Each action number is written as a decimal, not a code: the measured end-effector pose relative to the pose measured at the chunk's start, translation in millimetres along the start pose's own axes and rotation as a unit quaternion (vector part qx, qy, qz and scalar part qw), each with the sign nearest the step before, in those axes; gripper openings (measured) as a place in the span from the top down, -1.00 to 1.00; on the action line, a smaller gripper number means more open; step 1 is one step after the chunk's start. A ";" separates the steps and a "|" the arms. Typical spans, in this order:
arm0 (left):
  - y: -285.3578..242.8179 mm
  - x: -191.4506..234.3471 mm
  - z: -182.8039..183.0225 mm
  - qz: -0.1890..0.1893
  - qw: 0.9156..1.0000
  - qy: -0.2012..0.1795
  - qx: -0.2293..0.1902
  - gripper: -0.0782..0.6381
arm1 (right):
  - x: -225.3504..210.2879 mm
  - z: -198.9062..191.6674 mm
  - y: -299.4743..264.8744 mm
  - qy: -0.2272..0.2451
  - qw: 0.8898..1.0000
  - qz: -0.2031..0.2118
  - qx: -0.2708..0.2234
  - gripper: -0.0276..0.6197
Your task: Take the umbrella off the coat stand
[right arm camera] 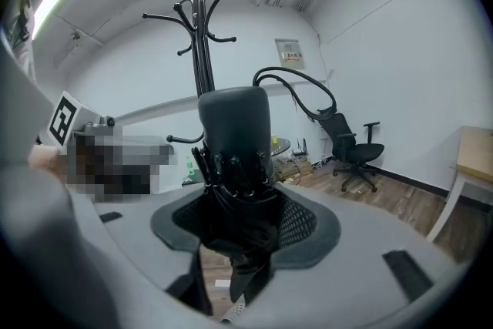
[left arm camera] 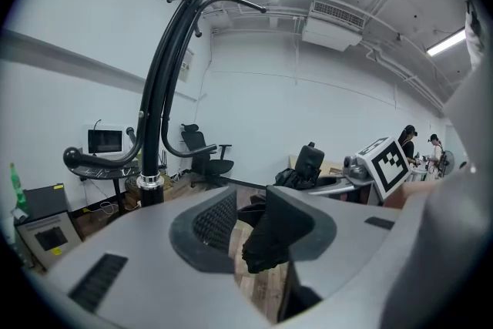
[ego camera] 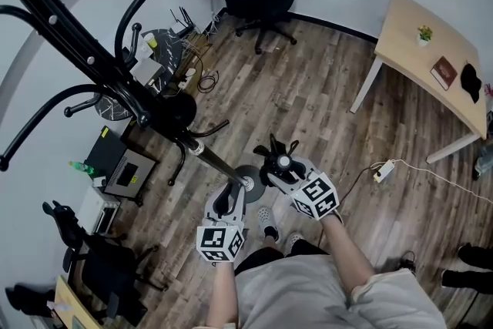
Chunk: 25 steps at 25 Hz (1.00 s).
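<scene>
Showing folded black umbrella (right arm camera: pixel 235 189), fabric bunched

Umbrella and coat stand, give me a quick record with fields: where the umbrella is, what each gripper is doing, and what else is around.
umbrella: black, folded, held apart from the stand
right gripper: closed on the umbrella
left gripper: open, holds nothing
coat stand: black, upright, hooks in view bare
surroundings: black office chair by the wall, light wooden table, wood floor
task state: umbrella already off the stand
</scene>
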<state>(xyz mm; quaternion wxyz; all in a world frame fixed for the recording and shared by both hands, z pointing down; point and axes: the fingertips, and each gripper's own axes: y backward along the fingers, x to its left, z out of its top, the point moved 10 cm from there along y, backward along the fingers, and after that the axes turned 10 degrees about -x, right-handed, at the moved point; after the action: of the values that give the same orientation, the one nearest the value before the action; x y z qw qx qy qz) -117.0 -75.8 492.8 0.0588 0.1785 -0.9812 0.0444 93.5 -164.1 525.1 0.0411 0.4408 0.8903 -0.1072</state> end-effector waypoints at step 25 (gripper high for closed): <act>49.8 -46.1 -22.9 0.021 1.000 0.008 -0.009 0.67 | 43.2 -9.3 67.9 -0.017 0.998 -0.053 0.008 0.21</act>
<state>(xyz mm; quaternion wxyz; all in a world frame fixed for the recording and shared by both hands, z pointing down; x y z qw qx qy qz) -89.6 -11.0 506.1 0.0669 0.1573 -0.9845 0.0386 121.3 -88.5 516.4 0.0476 0.3915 0.9106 -0.1235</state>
